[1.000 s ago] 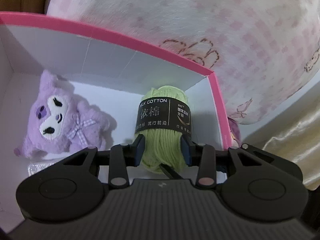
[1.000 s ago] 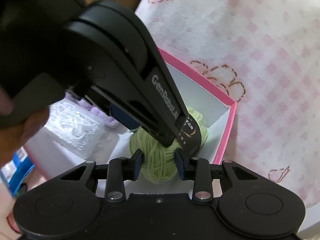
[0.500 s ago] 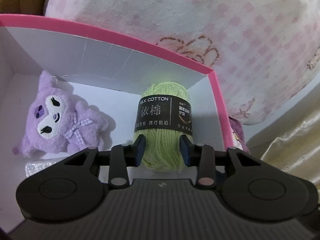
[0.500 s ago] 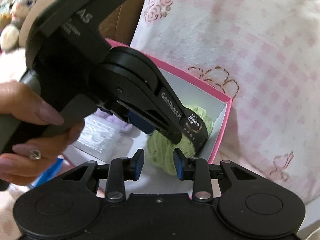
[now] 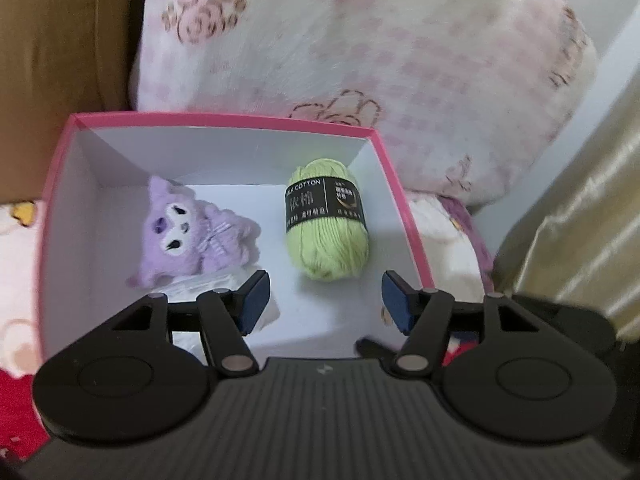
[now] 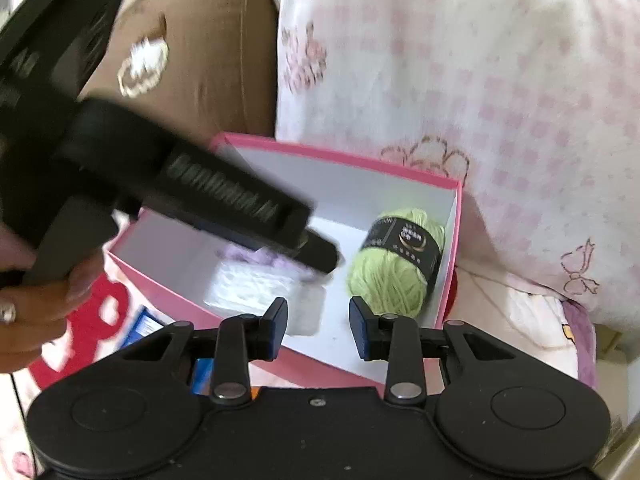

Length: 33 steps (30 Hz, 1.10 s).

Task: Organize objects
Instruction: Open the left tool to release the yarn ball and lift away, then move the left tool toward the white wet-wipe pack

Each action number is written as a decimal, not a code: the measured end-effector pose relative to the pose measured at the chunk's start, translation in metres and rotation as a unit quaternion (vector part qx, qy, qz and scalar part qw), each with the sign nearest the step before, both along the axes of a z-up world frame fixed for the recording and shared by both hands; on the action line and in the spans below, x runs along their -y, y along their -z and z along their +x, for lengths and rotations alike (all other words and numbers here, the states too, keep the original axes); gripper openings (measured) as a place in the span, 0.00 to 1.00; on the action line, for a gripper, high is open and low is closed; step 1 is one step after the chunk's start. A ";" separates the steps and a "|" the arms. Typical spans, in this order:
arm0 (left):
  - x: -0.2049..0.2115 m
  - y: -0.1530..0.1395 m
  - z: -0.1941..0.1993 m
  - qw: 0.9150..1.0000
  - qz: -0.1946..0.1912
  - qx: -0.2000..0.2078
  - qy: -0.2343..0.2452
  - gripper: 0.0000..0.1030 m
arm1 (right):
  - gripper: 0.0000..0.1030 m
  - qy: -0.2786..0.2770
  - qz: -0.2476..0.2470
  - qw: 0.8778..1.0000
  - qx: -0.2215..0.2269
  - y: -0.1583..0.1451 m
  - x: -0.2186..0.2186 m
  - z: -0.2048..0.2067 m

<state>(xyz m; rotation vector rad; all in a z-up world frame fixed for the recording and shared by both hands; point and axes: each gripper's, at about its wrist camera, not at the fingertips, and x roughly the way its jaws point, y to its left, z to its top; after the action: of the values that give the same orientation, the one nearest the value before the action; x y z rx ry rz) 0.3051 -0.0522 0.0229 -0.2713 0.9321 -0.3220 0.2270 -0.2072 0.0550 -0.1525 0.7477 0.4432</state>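
Note:
A pink box (image 5: 396, 184) with white inside holds a green yarn ball (image 5: 328, 240) with a black label at its right side, a purple plush toy (image 5: 188, 232) at the left, and a clear plastic packet (image 5: 208, 288) in front of the plush. My left gripper (image 5: 324, 304) is open and empty, held above the box's near side, apart from the yarn. In the right wrist view the box (image 6: 450, 248), yarn (image 6: 396, 268) and packet (image 6: 260, 292) show again. My right gripper (image 6: 318, 330) is open and empty over the box's near rim. The left gripper's body (image 6: 140, 184) crosses that view, blurred.
A large pink-checked pillow (image 5: 380, 60) lies right behind the box. A brown cushion (image 6: 192, 64) is at the back left. A blue packet (image 6: 148, 324) lies outside the box on red-and-white bedding (image 6: 96, 320). Gold fabric (image 5: 580, 220) hangs at the right.
My left gripper let go of the yarn ball, opened wide and pulled back up. The yarn now rests in the box. My right gripper also drew back and opened wider.

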 end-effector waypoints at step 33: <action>-0.085 -0.070 -0.166 0.991 0.124 -0.018 0.040 0.88 | 0.90 -0.054 0.030 0.998 -0.007 -0.110 -0.011 -0.120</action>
<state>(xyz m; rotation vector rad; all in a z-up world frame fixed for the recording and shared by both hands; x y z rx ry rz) 0.1386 0.0323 0.0930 -0.0110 1.0086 -0.2713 0.1075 -0.1966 0.1650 -0.1348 0.7408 0.5689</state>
